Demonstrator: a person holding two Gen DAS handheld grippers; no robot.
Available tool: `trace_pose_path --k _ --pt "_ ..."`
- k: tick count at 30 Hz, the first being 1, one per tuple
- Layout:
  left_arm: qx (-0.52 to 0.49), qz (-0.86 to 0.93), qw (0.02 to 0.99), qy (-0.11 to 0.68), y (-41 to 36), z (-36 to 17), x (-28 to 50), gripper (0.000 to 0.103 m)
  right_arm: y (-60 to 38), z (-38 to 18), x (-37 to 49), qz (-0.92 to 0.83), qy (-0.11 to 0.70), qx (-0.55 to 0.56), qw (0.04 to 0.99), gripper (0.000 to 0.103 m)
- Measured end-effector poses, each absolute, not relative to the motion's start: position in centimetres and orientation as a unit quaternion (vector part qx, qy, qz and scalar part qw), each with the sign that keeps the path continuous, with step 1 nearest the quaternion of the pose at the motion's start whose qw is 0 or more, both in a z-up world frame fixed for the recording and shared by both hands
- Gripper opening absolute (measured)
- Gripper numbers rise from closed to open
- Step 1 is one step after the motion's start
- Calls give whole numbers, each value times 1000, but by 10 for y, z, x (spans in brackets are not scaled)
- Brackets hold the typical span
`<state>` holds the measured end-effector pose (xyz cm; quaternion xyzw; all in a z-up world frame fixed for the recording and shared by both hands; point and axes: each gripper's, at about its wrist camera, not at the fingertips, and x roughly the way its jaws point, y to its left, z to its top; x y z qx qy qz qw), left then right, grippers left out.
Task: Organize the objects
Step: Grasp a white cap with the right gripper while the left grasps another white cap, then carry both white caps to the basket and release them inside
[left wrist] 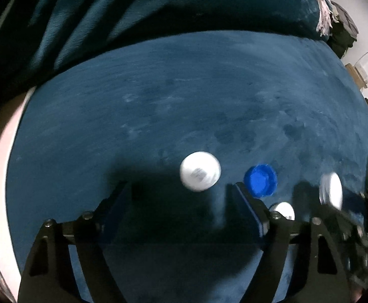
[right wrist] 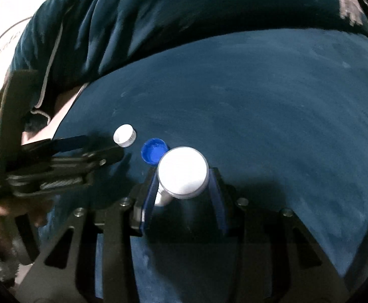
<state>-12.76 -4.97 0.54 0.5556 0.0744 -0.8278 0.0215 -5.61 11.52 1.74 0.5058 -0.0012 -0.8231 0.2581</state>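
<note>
A white bottle cap (left wrist: 200, 174) lies on the blue velvet surface (left wrist: 184, 101) just ahead of my open, empty left gripper (left wrist: 181, 189). A blue cap (left wrist: 260, 180) lies open side up beside the left gripper's right finger. A second small white cap (left wrist: 283, 209) lies further right. My right gripper (right wrist: 182, 176) is shut on a large white lid (right wrist: 182, 171) and holds it above the surface; it shows at the right of the left view (left wrist: 331, 189). In the right view the blue cap (right wrist: 153, 154) and white cap (right wrist: 124, 135) lie near the left gripper (right wrist: 95, 144).
A rumpled dark blue blanket (left wrist: 158, 12) is heaped along the far side. A pink surface (left wrist: 2, 151) borders the velvet on the left. A pale fringe (left wrist: 322, 17) hangs at the far right. A small white cap (right wrist: 162, 198) lies under the held lid.
</note>
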Motion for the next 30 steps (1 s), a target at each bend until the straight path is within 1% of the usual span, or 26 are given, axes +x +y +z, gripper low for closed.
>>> trace_pose_path --k 1,2,3,5,12,18,21,25,30 --pt "554 -829 20 71 -46 3 -133 72 118 18 -54 -824 -2 506 256 41" --pt "554 -829 20 68 -44 2 -136 50 118 18 -53 -825 -2 505 254 41" --pt "556 -829 18 64 -41 1 -139 42 118 18 -51 -826 0 504 252 42" --pt "552 -831 15 69 -40 2 -142 30 120 18 -49 -826 1 505 251 42" --pt "541 -836 10 89 -41 24 -136 30 124 24 -47 -831 -11 498 248 42" --pt "520 -848 -22 103 -21 63 -119 30 143 49 -32 -843 -33 478 245 42" --pt "502 -857 -58 97 9 91 -112 30 161 72 -21 -854 -44 460 237 42" --pt "479 -865 -126 78 72 126 -110 30 197 103 -4 -874 -62 432 213 42" --pt "467 -856 -216 56 166 153 -100 30 267 131 19 -898 -85 405 151 42"
